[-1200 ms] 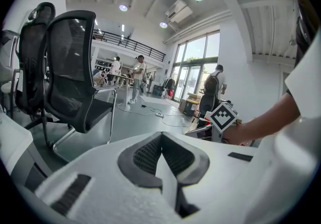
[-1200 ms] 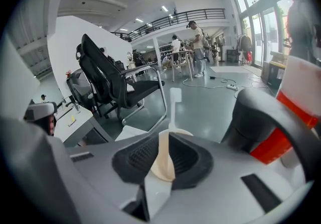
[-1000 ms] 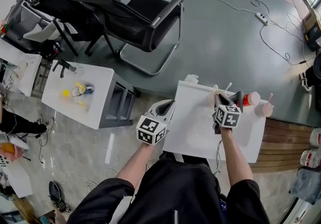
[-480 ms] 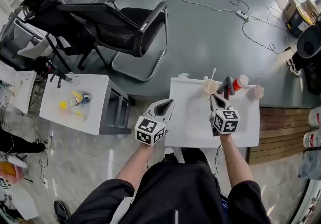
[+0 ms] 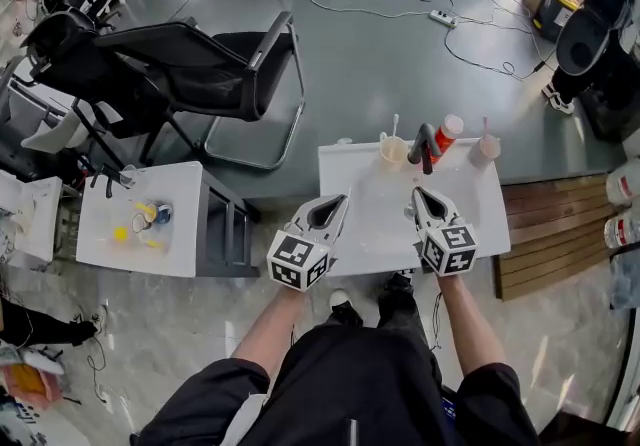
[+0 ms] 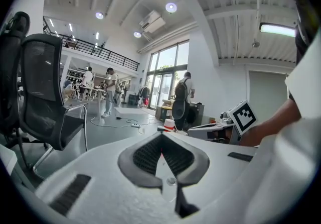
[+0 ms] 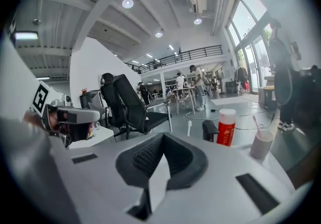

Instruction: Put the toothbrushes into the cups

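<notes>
Along the far edge of the white table (image 5: 370,234) stand a cream cup (image 5: 393,150) with a white toothbrush (image 5: 395,124) in it, a black holder (image 5: 425,144), a red-and-white bottle (image 5: 448,132) and a pinkish cup (image 5: 488,146) holding a toothbrush. The right gripper view shows the bottle (image 7: 227,127) and the pinkish cup (image 7: 261,143) ahead. My right gripper (image 5: 418,196) hovers over the table's near half, well short of the cups, shut and empty. My left gripper (image 5: 340,200) hangs at the table's left edge, shut on nothing.
A black office chair (image 5: 200,64) stands on the floor beyond the table to the left. A low white side table (image 5: 150,224) with small items sits at the left. Wooden boards (image 5: 540,234) lie right of the table. Cables (image 5: 470,34) trail across the floor.
My right gripper has drawn back from the cups toward me and its jaws have closed. The left gripper has also lifted and pulled back a little.
</notes>
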